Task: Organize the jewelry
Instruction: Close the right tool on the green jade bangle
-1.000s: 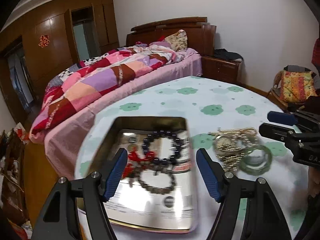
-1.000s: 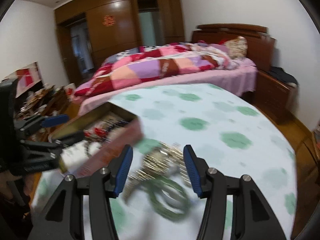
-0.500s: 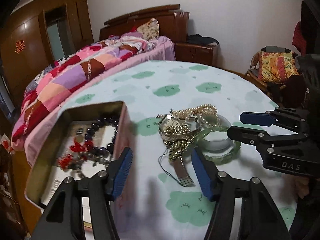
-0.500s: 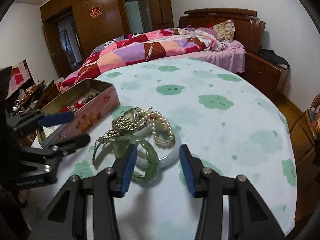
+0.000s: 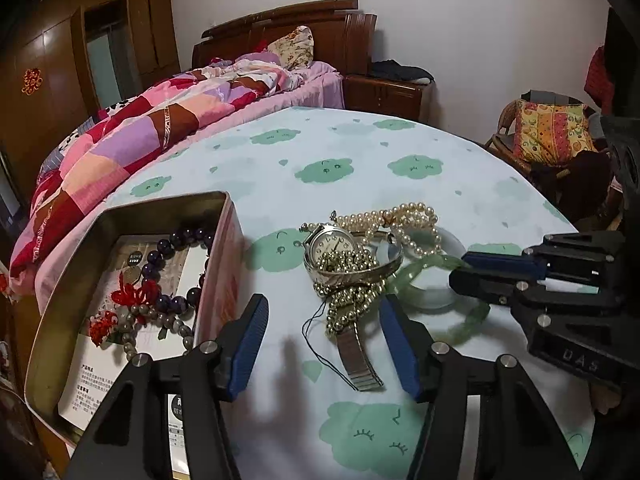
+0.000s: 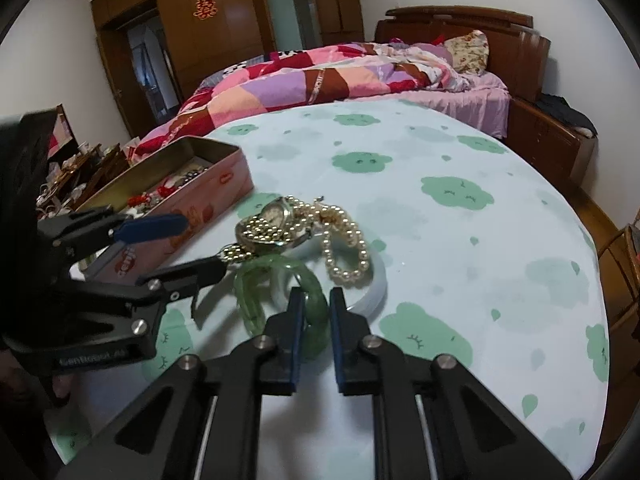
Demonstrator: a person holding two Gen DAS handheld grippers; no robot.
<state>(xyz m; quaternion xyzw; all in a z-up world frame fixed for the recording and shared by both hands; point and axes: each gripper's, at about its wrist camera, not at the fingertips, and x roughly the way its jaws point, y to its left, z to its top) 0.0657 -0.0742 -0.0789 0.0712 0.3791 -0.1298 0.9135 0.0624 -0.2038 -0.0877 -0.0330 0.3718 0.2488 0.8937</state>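
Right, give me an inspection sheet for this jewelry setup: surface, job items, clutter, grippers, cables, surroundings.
Surface: round table under a pale cloth with green cloud prints.
Job's things: open tin holding dark and grey bead bracelets with red tassels; beside it a heap of wristwatch, gold bead chain, pearl strand, green bangle and pale bangle.
Clutter: printed leaflets inside the tin.
Grippers: right gripper shut on the green bangle; left gripper open, astride the watch strap, touching nothing.
Cables: nothing seen; only a thin black cord lying by the watch strap.
Surroundings: bed with patchwork quilt, wooden wardrobe, wicker chair with cushion.
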